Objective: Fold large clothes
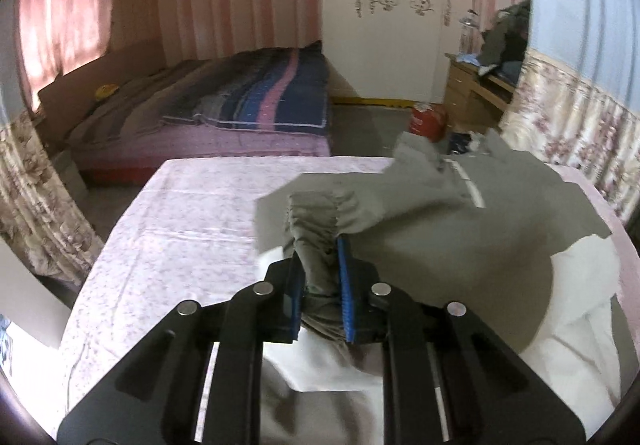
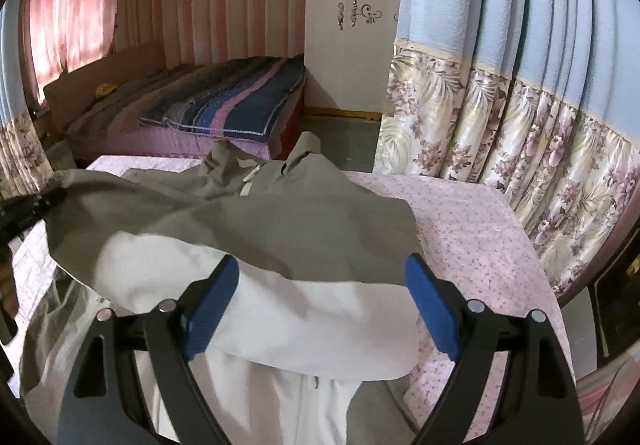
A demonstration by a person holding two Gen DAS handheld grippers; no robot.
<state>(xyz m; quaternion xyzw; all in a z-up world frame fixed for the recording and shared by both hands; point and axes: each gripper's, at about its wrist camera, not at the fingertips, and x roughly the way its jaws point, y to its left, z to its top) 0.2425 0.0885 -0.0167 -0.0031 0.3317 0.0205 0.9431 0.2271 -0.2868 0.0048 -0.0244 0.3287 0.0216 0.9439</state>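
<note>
grey jacket (image 1: 460, 229) cuff pinched in left gripper (image 1: 320, 257), right gripper (image 2: 322, 277) agape.

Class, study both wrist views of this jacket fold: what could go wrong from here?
1. The left gripper pinches only a bunched sleeve cuff, so it may slip out.
2. The right gripper is open over the grey and white jacket, holding nothing; the fold may sag on that side.

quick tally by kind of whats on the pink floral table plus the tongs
grey and white jacket: 1
tongs: 2, left tongs shut on the jacket's cuff, right tongs open above it
pink floral table cover: 1
total: 4
</note>
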